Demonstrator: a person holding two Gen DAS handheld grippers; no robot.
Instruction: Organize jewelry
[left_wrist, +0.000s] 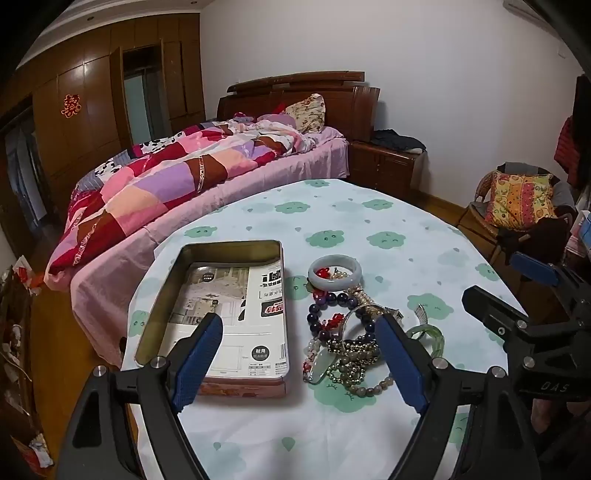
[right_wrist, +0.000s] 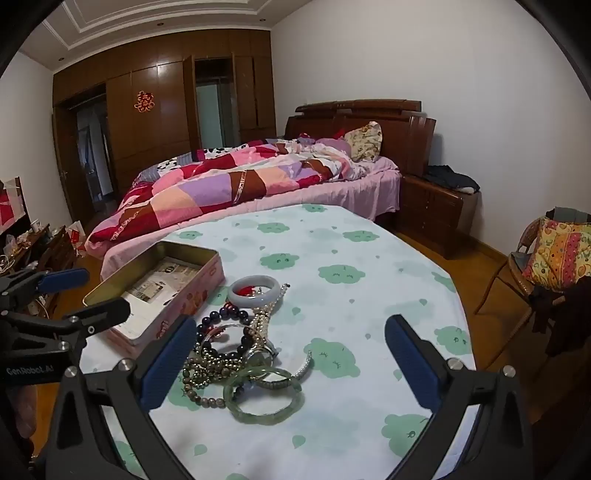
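A bench (left_wrist: 388, 229) under a pale cloth with green clouds carries an open tin (left_wrist: 218, 314) beyond the left-hand fingers (left_wrist: 199, 354) and a jewelry heap (left_wrist: 343, 332) between both fingers.

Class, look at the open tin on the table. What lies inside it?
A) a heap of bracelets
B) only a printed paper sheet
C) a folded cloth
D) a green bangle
B: the tin holds only a printed paper sheet; the jewelry pile lies beside it on the tablecloth.
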